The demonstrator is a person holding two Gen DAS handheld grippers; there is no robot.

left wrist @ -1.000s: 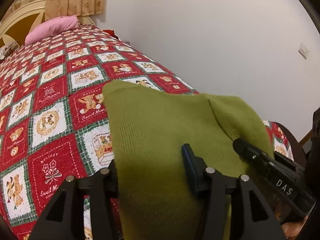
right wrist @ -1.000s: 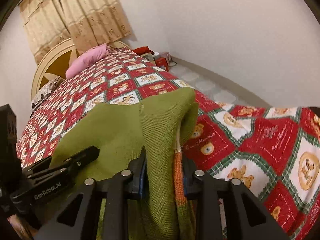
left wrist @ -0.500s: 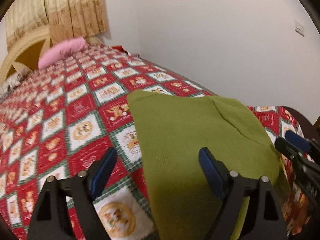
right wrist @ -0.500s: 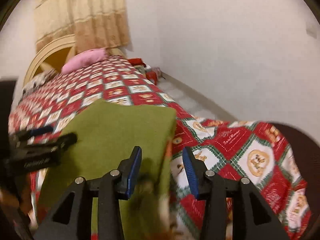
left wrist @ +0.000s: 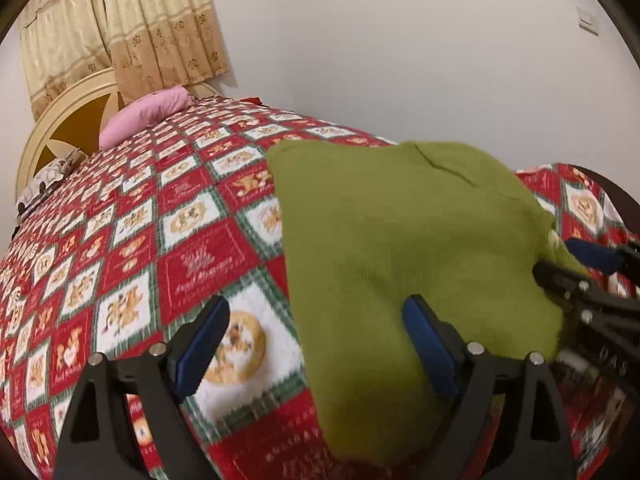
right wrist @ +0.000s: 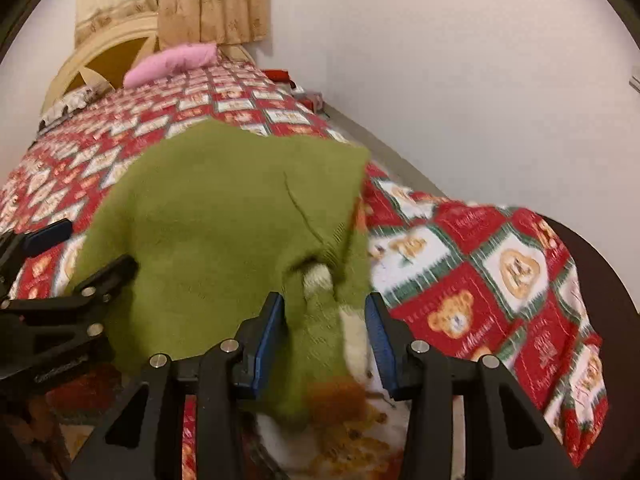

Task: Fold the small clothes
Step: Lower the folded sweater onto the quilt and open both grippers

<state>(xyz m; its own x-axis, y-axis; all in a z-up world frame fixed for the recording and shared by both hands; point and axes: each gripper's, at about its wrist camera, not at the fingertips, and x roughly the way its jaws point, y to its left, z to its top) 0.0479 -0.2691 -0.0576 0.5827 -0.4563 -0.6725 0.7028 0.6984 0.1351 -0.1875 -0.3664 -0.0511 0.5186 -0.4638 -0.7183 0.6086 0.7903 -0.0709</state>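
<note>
Both grippers, left gripper (left wrist: 314,344) and right gripper (right wrist: 326,336), had released the green sweater (left wrist: 400,240), folded on the quilted bed (left wrist: 192,248); its loose near edge risked slipping off the foot.

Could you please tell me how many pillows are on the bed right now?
2 visible: a pink pillow at the headboard on the wall side, and a patterned pillow beside it toward the bed's other edge. Others may lie out of view.

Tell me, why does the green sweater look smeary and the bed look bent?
Left wrist view: the green sweater is slightly soft from motion, and the fisheye lens bulges the quilt. Right wrist view: heavier blur, especially the sweater's near edge; dark corners are the lens rim.
</note>
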